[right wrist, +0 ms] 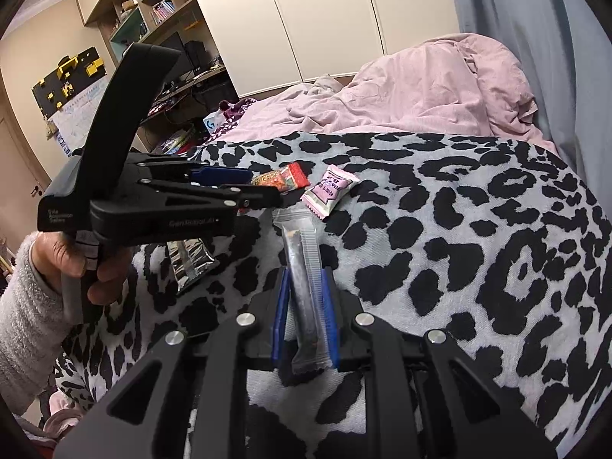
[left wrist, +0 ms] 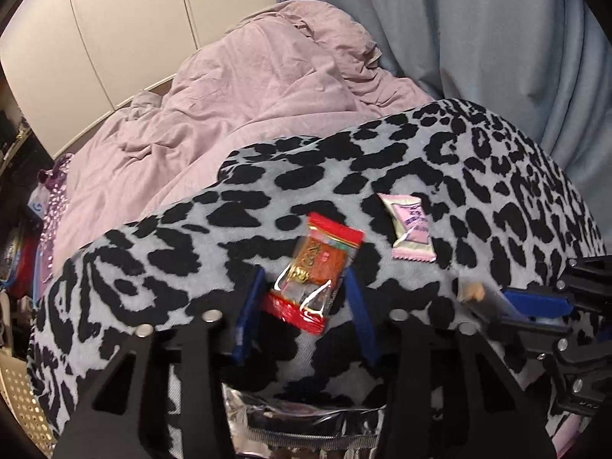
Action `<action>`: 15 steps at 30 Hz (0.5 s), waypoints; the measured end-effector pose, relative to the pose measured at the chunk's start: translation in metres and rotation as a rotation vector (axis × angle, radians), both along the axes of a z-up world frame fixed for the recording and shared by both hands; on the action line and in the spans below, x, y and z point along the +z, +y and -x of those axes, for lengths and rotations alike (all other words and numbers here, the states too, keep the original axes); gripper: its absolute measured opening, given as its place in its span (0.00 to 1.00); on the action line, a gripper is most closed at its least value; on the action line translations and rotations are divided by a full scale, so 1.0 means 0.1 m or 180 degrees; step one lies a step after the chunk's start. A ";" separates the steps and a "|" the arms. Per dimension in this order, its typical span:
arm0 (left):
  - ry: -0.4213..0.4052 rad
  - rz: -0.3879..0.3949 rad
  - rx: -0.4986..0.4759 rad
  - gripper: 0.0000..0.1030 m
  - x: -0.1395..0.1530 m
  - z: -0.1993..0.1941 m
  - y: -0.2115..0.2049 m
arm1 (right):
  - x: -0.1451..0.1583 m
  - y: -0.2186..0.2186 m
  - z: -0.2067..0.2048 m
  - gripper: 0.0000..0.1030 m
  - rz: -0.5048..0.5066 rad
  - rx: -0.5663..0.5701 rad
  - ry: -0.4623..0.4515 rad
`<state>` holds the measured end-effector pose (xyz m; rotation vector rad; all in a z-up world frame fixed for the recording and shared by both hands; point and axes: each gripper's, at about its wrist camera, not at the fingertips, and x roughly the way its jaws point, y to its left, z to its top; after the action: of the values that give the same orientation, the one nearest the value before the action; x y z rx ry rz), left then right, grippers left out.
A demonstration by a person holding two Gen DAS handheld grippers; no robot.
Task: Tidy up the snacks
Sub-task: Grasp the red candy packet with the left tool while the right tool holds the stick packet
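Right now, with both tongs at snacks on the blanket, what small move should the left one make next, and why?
Probably close the left tongs on the red snack: it lies between their open blue fingers, not yet pinched. The right tongs already grip the clear stick pack, so they need no move.

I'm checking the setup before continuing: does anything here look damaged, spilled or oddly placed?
Nothing spilled or torn. The red snack lies askew between the left gripper's open fingers; the right gripper pinches a clear stick pack.
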<state>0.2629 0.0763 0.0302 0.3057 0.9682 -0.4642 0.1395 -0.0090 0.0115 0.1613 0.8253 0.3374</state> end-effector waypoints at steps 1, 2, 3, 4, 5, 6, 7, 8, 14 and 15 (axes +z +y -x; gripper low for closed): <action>0.0004 0.0018 -0.0001 0.38 0.00 0.00 0.01 | 0.00 0.00 0.00 0.16 0.0002 -0.0002 -0.0003; 0.0008 0.0048 -0.0001 0.36 0.00 0.00 0.01 | 0.00 0.00 0.00 0.16 0.0000 -0.0005 -0.0002; 0.0016 0.0087 -0.0005 0.35 0.00 0.00 0.02 | 0.00 -0.01 0.00 0.16 -0.0004 -0.0008 0.0000; 0.0027 0.0130 -0.0009 0.34 0.01 0.00 0.03 | 0.00 -0.01 0.00 0.16 -0.0006 -0.0014 0.0001; 0.0036 0.0183 -0.0008 0.34 0.02 0.02 0.05 | 0.00 -0.02 0.01 0.16 -0.0011 -0.0026 0.0000; 0.0028 0.0215 -0.0001 0.33 0.04 0.04 0.08 | 0.00 -0.03 0.01 0.16 -0.0016 -0.0036 -0.0001; 0.0005 0.0248 0.0016 0.33 0.06 0.06 0.10 | 0.01 -0.04 0.02 0.16 -0.0023 -0.0049 -0.0004; -0.0007 0.0265 0.0033 0.32 0.08 0.06 0.13 | 0.02 -0.04 0.02 0.16 -0.0028 -0.0056 -0.0008; -0.0131 0.0432 0.0202 0.32 0.31 0.17 0.37 | 0.06 -0.04 0.05 0.16 -0.0077 -0.0069 -0.0045; -0.0157 0.0453 0.0237 0.32 0.36 0.19 0.42 | 0.07 -0.03 0.06 0.16 -0.0084 -0.0062 -0.0053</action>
<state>0.2437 0.1185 0.0658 0.1515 0.8906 -0.4530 0.1338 -0.0118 0.0185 0.1909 0.8026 0.3312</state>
